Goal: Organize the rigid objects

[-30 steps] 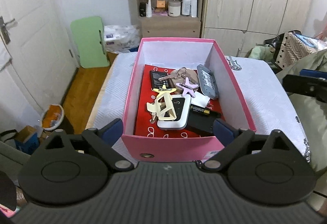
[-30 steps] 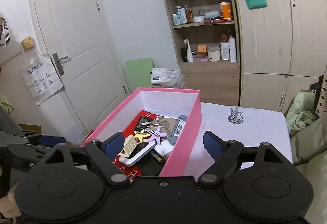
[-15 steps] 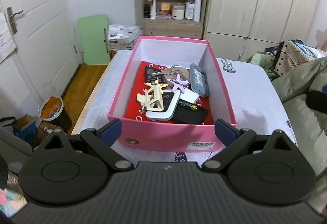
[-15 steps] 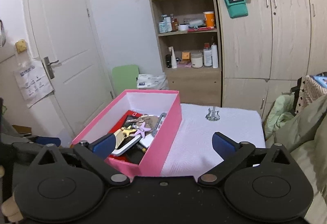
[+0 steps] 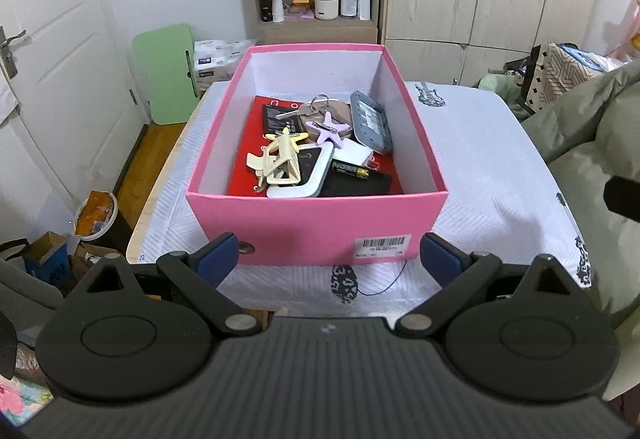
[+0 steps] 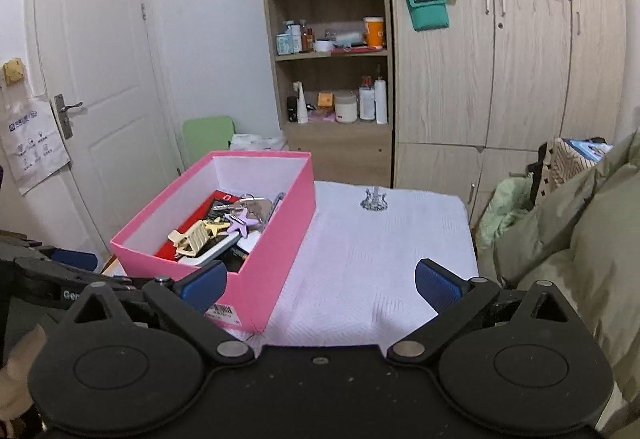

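One pink cardboard box (image 5: 316,227) sits on the white, ribbed cloth (image 5: 480,175) covering one table, and all the small rigid items lie heaped inside it on a red sheet (image 5: 244,155). Counted from the left wrist view: one cream plastic hair claw (image 5: 280,159), one lilac star-shaped piece (image 5: 330,125), one bunch of metal keys (image 5: 308,110) on a ring, one grey oblong case (image 5: 370,122) leaning against the right wall, one white rounded-corner device (image 5: 302,179) with a dark face, one black-and-gold battery (image 5: 352,171), one flat black slab (image 5: 360,185) under it, one dark printed card (image 5: 278,119), and one small white block (image 5: 354,157). The left gripper (image 5: 328,257) is spread wide, its two blue-padded fingers (image 5: 218,255) apart at roughly the box's width, just short of the near wall; it holds nothing and touches nothing. The right gripper (image 6: 318,281) is likewise wide and empty, poised over the cloth; in its view the left pad overlaps the box's near corner, though I cannot tell whether it touches. The box has matte pink outer walls, white inner walls, a barcode label (image 5: 382,245) and a round hole on its near face. The cloth carries a small guitar print (image 6: 374,201).
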Available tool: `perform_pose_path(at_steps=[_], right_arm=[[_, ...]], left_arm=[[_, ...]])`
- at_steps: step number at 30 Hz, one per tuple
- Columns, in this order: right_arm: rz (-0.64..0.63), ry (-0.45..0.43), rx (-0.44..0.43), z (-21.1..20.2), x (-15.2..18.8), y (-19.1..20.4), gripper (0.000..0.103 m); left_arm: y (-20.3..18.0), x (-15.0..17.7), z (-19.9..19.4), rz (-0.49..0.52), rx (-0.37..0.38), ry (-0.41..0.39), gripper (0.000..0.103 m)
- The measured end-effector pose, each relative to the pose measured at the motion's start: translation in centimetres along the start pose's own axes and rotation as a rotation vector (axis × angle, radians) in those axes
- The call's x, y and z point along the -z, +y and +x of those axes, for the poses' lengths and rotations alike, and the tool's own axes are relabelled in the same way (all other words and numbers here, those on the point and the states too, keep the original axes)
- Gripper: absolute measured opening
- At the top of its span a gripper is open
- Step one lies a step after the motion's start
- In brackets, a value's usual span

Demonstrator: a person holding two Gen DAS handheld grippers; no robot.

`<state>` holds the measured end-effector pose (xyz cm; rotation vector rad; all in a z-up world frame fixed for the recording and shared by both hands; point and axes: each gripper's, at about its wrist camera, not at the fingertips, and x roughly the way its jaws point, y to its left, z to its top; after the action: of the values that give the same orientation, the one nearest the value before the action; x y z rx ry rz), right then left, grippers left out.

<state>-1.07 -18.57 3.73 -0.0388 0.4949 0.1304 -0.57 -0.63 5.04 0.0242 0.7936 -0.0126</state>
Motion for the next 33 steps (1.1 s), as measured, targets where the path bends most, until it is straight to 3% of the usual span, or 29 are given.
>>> perform_pose_path(at_steps=[7,33], right_arm=[[0.008,0.012,0.044,0.2,0.5,0.1,0.102],[0.023,0.027,0.057,0.4,0.7,0.8,0.102]], left_arm=[[-0.8,0.5,0.0,0.017,-0.021,-0.019,0.098],[0.1,0.6,0.4,-0.025,-0.076,-0.048,0.103]])
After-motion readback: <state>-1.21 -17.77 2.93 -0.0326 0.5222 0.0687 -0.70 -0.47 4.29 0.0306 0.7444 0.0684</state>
